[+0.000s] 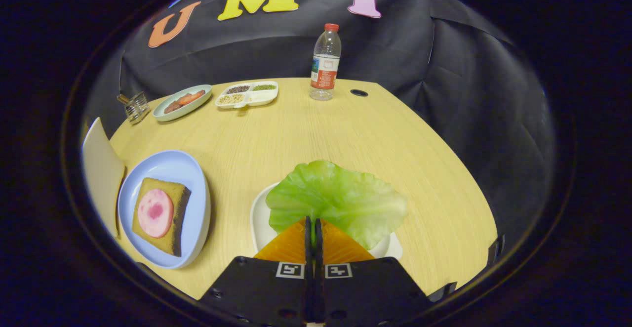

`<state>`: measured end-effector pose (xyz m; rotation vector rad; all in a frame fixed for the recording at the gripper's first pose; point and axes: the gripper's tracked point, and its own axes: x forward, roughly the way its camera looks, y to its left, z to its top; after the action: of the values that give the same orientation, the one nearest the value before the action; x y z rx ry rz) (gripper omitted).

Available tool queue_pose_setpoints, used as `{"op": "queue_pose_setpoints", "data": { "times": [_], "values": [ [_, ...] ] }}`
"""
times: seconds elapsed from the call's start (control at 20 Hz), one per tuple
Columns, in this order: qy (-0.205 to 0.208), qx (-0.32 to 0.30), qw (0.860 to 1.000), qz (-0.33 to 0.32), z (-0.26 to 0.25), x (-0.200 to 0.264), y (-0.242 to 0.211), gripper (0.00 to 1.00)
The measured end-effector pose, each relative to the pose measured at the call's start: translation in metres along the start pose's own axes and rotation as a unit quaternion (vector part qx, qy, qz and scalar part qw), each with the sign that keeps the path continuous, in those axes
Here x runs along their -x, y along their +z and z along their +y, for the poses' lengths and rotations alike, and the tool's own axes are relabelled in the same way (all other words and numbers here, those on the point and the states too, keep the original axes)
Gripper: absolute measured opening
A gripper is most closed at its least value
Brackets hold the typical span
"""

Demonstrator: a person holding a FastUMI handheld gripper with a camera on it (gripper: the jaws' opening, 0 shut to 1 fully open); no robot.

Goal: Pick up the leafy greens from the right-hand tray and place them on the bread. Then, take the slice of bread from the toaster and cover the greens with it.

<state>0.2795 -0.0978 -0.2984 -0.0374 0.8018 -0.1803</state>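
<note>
Now first step: gripper jaws pinched together on near edge of lettuce leaf over white tray. Next, likely: lift, carry left to bread on blue plate.

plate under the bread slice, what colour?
Pale blue, clearest in the gripper view: the round plate holds the brown bread slice topped with a pink round.

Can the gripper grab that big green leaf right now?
Probably yes. The gripper looks shut on the near edge of the green leaf, which lies on the white tray with nothing over it.
</note>
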Motion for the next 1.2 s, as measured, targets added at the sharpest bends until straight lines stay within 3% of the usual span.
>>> {"op": "queue_pose_setpoints", "data": {
  "times": [0.4,0.9,1.2],
  "values": [
    [0.047,0.008,0.998,-0.040,0.022,0.055,0.022,0.00],
    [0.147,0.096,0.983,-0.054,0.167,0.081,0.015,0.00],
    [0.166,0.094,0.981,-0.038,0.214,0.068,0.002,0.01]
  ]
}}
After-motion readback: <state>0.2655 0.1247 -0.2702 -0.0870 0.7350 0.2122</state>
